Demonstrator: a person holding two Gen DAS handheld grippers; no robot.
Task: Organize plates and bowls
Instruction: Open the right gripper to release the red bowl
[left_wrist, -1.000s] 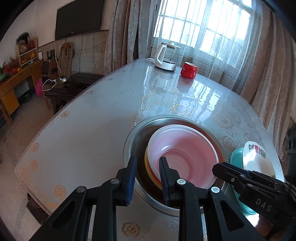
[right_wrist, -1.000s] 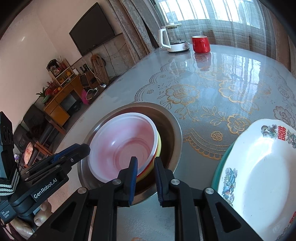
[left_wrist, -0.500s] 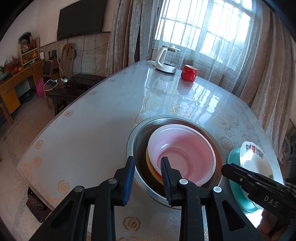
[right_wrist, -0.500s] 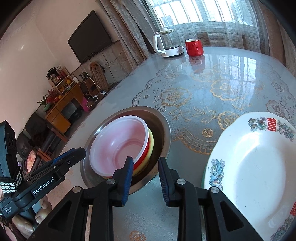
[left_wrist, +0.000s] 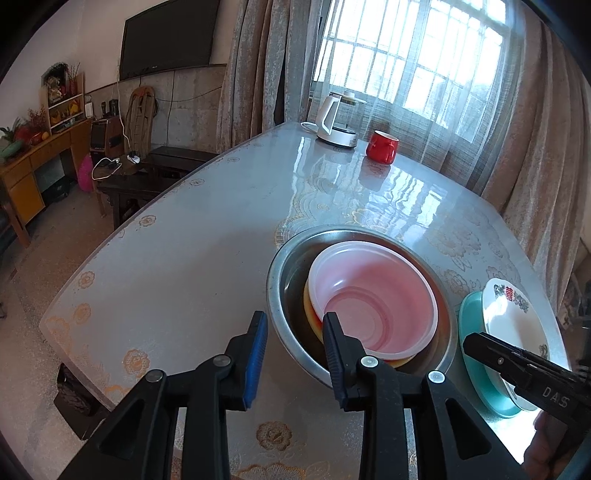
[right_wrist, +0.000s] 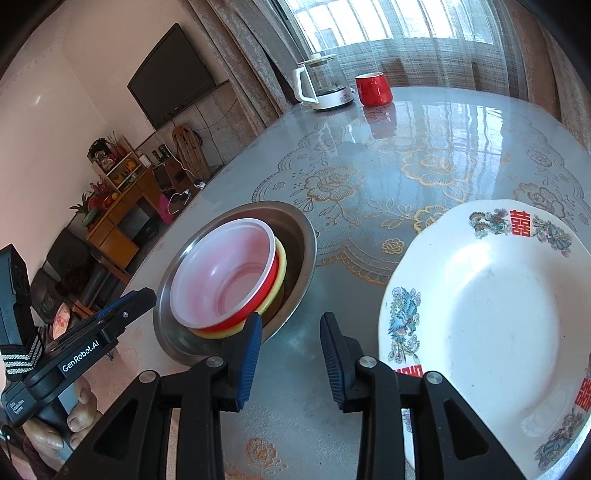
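A steel basin on the table holds a stack of bowls: a translucent pink bowl on top, a red one and a yellow bowl under it. A white patterned plate lies on a teal plate to the right of the basin. My left gripper is open and empty, above the basin's near rim. My right gripper is open and empty, over bare table between the basin and the white plate.
A white kettle and a red mug stand at the table's far end by the window. The table edge runs along the left, with a dark bench and wooden cabinet on the floor beyond it.
Both grippers have pulled back and up from the basin. Both have opened wider. The bowls and plates have not moved.
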